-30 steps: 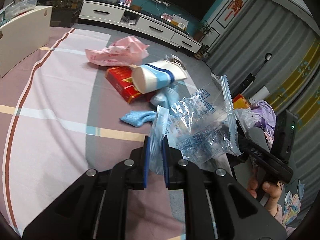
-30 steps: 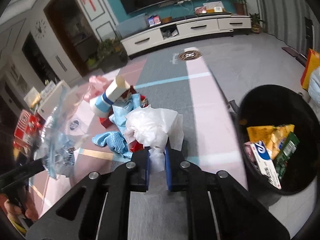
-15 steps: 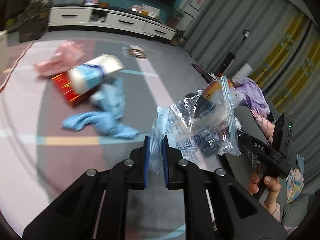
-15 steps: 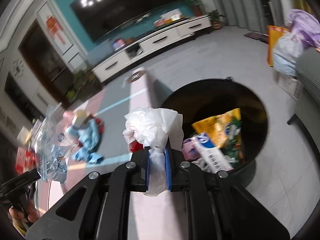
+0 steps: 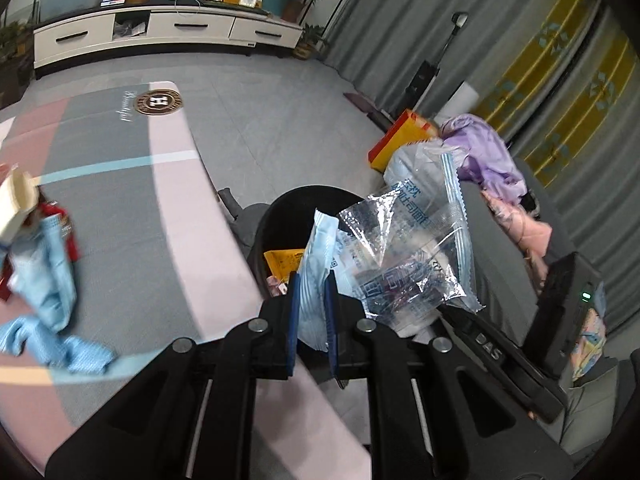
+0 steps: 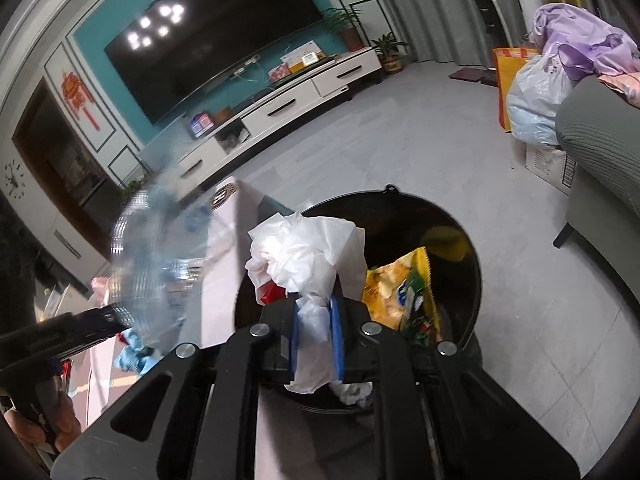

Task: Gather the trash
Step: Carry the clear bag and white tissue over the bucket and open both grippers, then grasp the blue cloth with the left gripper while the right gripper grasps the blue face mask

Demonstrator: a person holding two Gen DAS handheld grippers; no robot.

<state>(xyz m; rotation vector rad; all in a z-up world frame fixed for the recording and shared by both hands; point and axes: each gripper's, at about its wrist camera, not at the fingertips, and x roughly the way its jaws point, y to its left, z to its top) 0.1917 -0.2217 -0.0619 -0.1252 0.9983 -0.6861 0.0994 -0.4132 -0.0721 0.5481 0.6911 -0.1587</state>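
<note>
Left wrist view: left gripper [image 5: 312, 316] pinches a clear plastic wrapper [image 5: 400, 256] by its blue edge, dangling near the black bin [image 5: 288, 208] for dropping.
Right wrist view: right gripper [image 6: 316, 344] clamps a crumpled white bag [image 6: 308, 252] over the bin's mouth, ready for release.

left gripper [image 5: 312, 312]: clamped, angled down | right gripper [image 6: 316, 340]: clamped, angled down

Clear wrapper [image 5: 404, 264], blue print; white tissue wad [image 6: 308, 256]; black bin [image 6: 460, 216]; yellow-green snack bag [image 6: 404, 292]; light-blue cloth [image 5: 48, 280].
</note>
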